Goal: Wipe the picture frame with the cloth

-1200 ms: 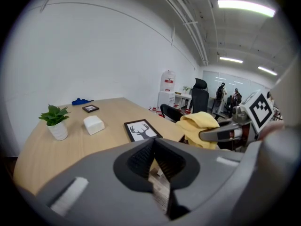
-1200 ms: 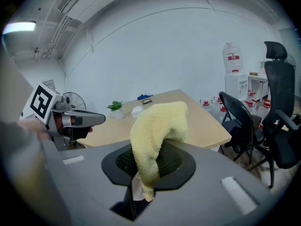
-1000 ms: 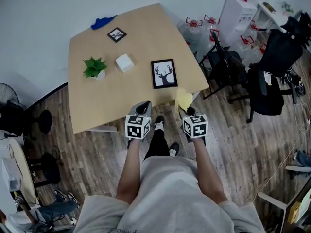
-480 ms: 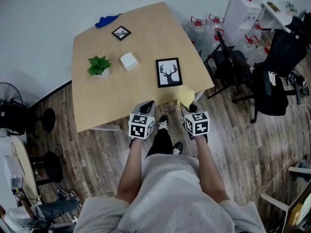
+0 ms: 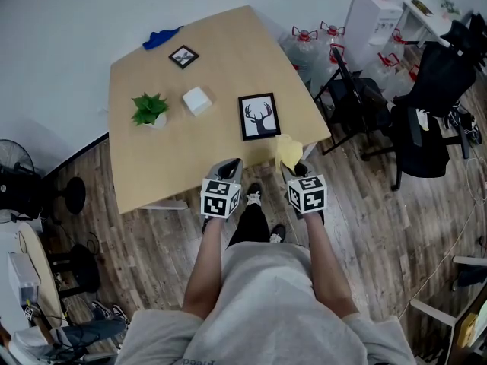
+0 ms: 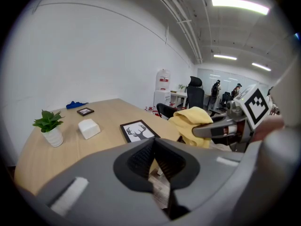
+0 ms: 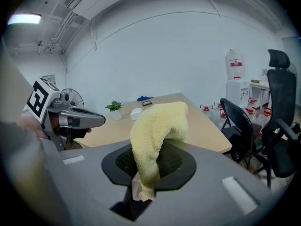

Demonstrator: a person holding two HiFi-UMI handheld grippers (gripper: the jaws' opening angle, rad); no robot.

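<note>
Yellow terry cloth [image 7: 157, 135] is the main thing here: it's pinched in the right tongs [image 5: 295, 170], which are clamped on its lower end, so the rest flops up and over the top of the jaws in a soft hump. From the head view it sits right at the near right edge of the desk [image 5: 167, 158], just beside the picture frame [image 5: 259, 116] but not on it, as far as I can see. That frame is black with a deer-head silhouette on white, lying flat on the wood near the same edge. The left tongs [image 6: 154, 149] hang just off the desk's near edge, a bit to the left of the cloth, with the jaws pulled together into a tight V and nothing between them. Further back on the desk there's a white box [image 5: 196, 99], then a small potted plant [image 5: 148, 107] to its left, a second small frame [image 5: 183, 55] up near the far edge, and a blue rag [image 5: 161, 35] bunched at the far corner against the wall. Both forearms reach out from the person's body with the marker cubes facing up. Off to the right, over the wood-plank floor [image 5: 358, 204], stand a couple of black office chairs [image 5: 422, 128] and some water bottles [image 5: 304, 36].
</note>
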